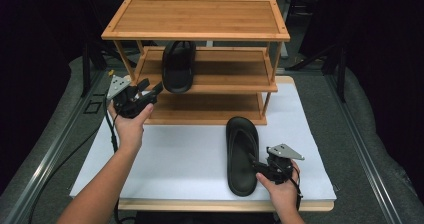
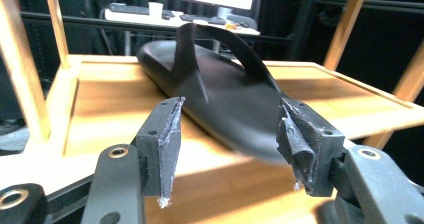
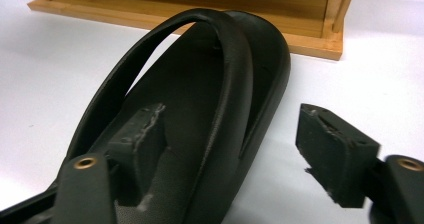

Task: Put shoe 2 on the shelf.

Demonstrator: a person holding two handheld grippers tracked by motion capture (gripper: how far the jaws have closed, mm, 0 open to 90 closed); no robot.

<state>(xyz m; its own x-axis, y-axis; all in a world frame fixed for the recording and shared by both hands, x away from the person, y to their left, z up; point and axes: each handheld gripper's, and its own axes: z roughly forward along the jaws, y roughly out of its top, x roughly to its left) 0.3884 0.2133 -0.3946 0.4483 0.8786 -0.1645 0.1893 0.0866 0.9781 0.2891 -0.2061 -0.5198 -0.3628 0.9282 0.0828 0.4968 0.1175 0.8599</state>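
Note:
A black sandal lies on the middle shelf of a three-tier bamboo rack, heel toward me. My left gripper hovers at the shelf's left front, open. In the left gripper view the sandal lies just ahead of the left gripper, whose pads stand clear of the heel. A second black sandal rests on the white board. My right gripper is open at its heel end. In the right gripper view the right gripper straddles this sandal's right edge, one pad over the footbed, the other outside and apart from the rim.
The rack stands at the far edge of the white board, its bottom shelf and top shelf bare. Grey padded table surrounds the board. A cable trails from the left gripper down the board's left side.

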